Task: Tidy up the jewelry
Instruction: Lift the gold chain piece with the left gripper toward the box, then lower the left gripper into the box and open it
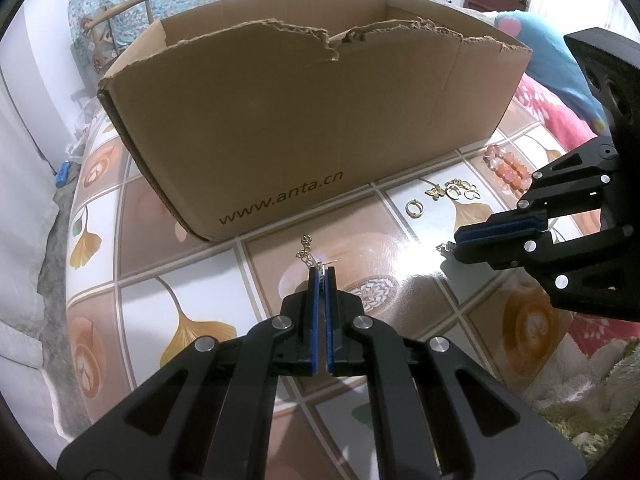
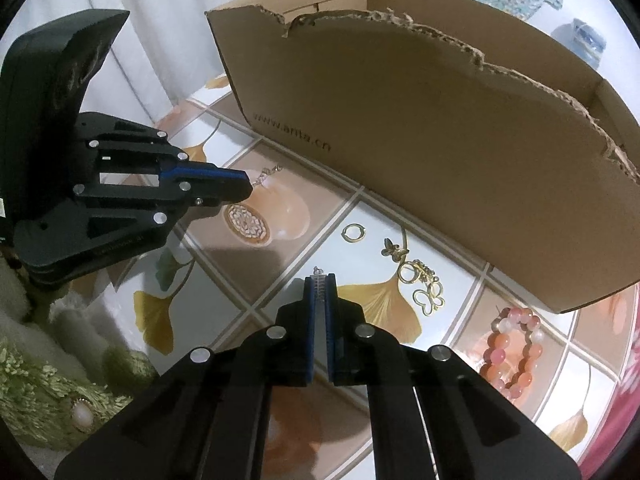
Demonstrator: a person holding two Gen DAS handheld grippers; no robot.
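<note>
My left gripper [image 1: 320, 270] is shut on a thin gold chain [image 1: 305, 249], whose free end trails on the tiled tabletop in front of the cardboard box [image 1: 304, 120]. In the right wrist view the left gripper [image 2: 246, 186] shows at the left with the chain [image 2: 269, 174] hanging from its tip. My right gripper [image 2: 320, 278] is shut on a small silver piece [image 2: 319, 285] that pokes out past the blue pads. A gold ring [image 2: 353, 234], gold butterfly pieces [image 2: 420, 276] and a pink bead bracelet [image 2: 514, 352] lie on the table near the box [image 2: 440, 140].
The open box with torn rims fills the back of the table. A green fluffy fabric [image 2: 40, 380] with a pearl-like ornament [image 2: 82, 420] lies at the near left. A pink floral cloth [image 1: 560, 120] borders the table's right side. The table [image 1: 92, 240] drops off at the left.
</note>
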